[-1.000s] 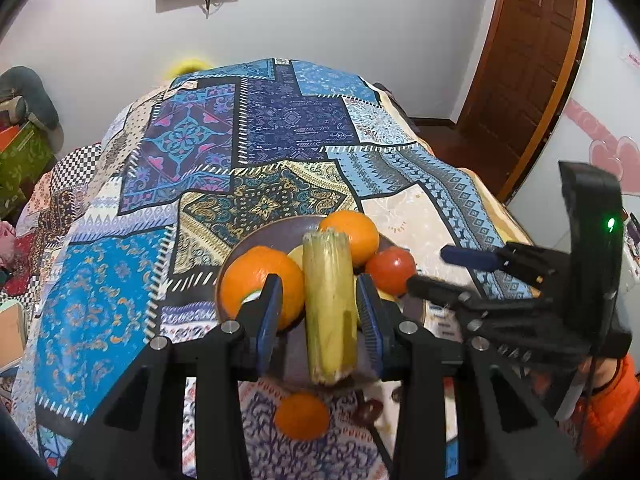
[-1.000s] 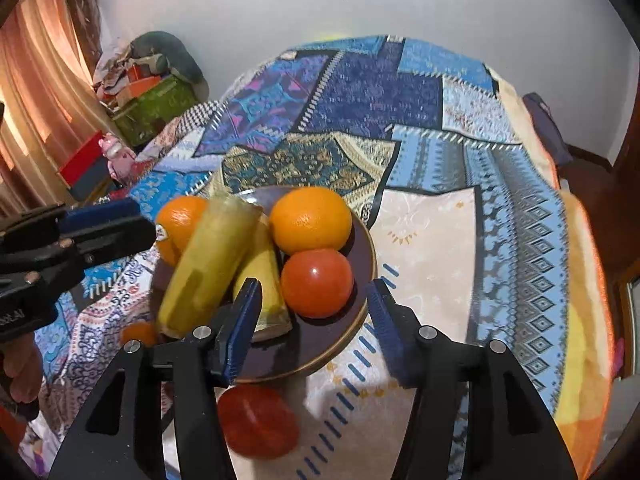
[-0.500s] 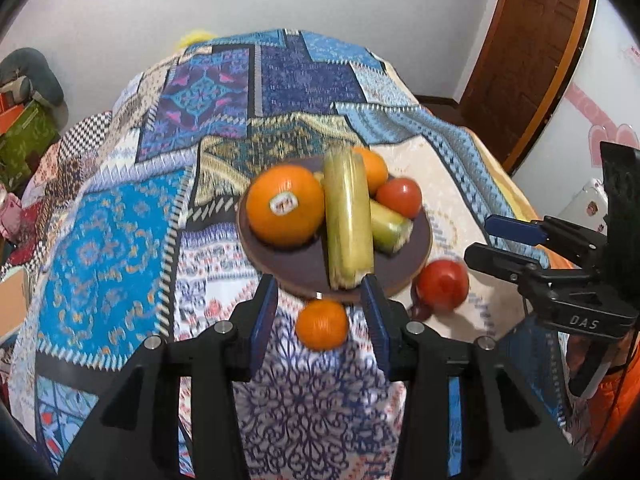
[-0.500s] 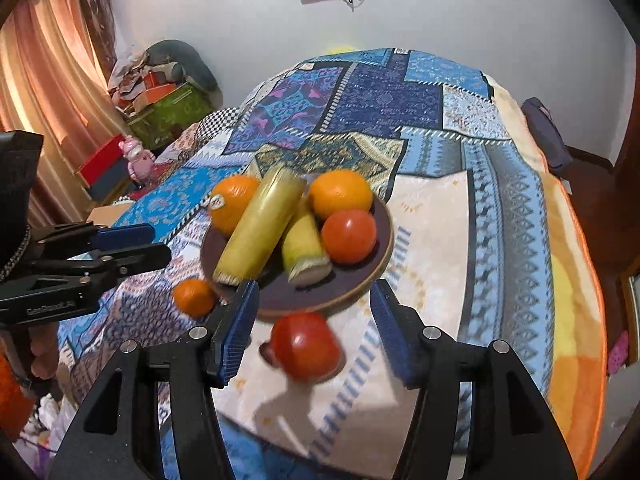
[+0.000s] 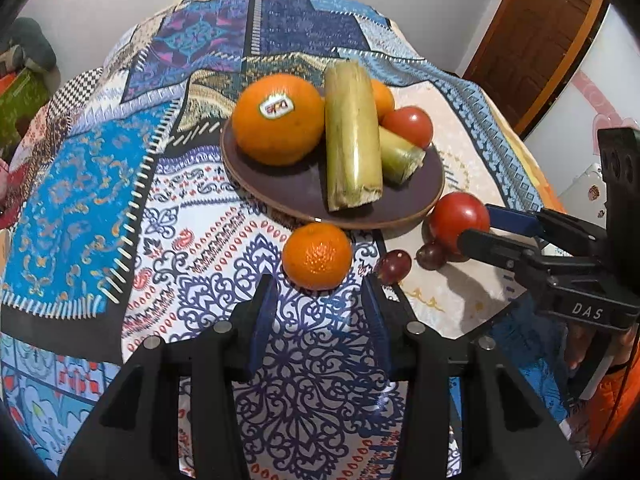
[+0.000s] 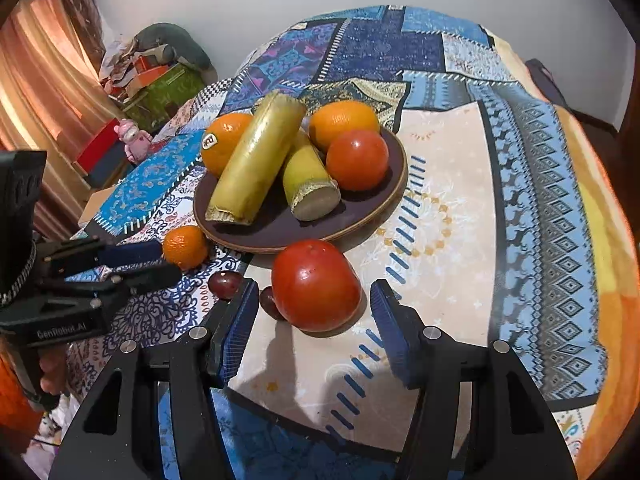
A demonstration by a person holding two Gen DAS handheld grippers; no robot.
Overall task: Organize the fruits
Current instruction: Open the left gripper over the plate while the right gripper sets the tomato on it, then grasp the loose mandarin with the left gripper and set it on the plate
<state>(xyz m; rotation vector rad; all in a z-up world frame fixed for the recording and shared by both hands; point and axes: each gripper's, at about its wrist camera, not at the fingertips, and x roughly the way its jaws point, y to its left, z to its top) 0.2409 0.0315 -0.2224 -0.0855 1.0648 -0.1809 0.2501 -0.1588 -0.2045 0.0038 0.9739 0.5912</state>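
A dark brown plate (image 5: pixel 288 196) (image 6: pixel 360 220) holds two oranges (image 5: pixel 278 118), a tomato (image 5: pixel 408 126) and two yellow-green sugarcane pieces (image 5: pixel 352 140) (image 6: pixel 256 160). A small mandarin (image 5: pixel 317 256) (image 6: pixel 185 246) lies on the cloth just in front of my open, empty left gripper (image 5: pixel 318 304). A large red tomato (image 6: pixel 316 284) (image 5: pixel 458 222) lies off the plate, just ahead of my open, empty right gripper (image 6: pixel 314 312). Two dark grapes (image 5: pixel 394 266) (image 6: pixel 226 284) lie between the mandarin and the tomato.
A patterned patchwork cloth (image 5: pixel 92 208) covers the bed. Its near edge drops off just below the grippers. Boxes and clutter (image 6: pixel 156 76) sit at the left by a curtain; a wooden door (image 5: pixel 532 44) stands at the right.
Both grippers have pulled back from the plate toward the near edge. The sugarcane piece that stood between the left fingers now lies on the plate; mandarin, tomato and grapes came into view.
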